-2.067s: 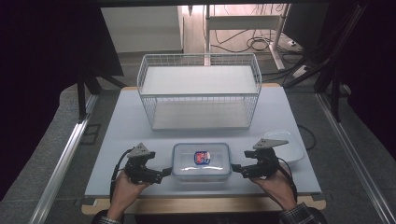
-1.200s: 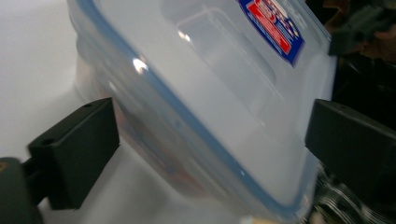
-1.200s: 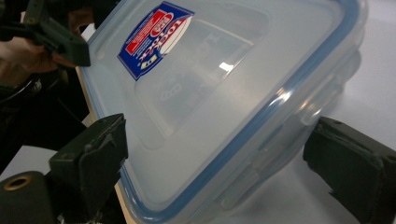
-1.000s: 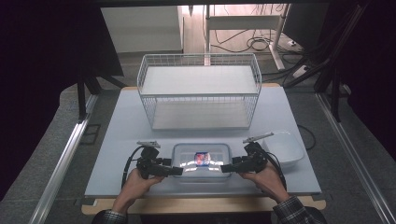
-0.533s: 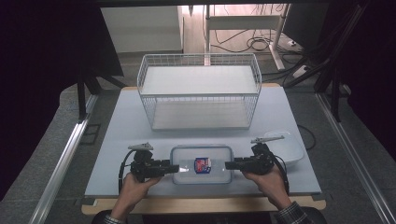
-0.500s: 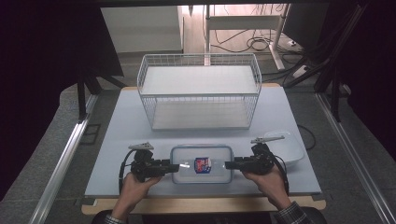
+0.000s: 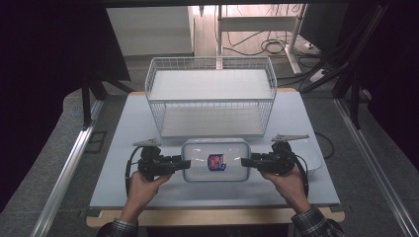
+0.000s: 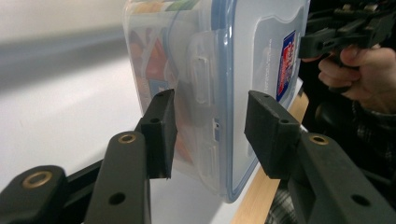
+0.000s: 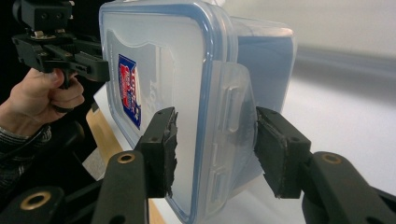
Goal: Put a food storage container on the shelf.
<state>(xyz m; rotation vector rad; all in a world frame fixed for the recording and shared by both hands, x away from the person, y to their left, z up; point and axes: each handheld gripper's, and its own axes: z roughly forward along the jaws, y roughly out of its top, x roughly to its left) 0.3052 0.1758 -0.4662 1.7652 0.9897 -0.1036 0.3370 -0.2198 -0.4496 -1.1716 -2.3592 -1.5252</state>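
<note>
Clear plastic container with a blue-rimmed snap lid and a red-and-blue sticker on top sits at the near middle of the white table, just in front of the white wire basket. Both hands come in from the near edge, forearms angled inward, each wrapped around a gripper body and pointing it level at a short end of the box. The left gripper is at the container's left end; in the left gripper view its jaws straddle the side latch, one pad under the box and the other over the lid, and they have just been closing onto it. The right gripper mirrors that at the right end, its pads clamped over the latch flap there, top and bottom, also freshly closed in. So both are gripping the container. A white oval dish lies just right of the right hand. Plaid cuffs show at both wrists.
</note>
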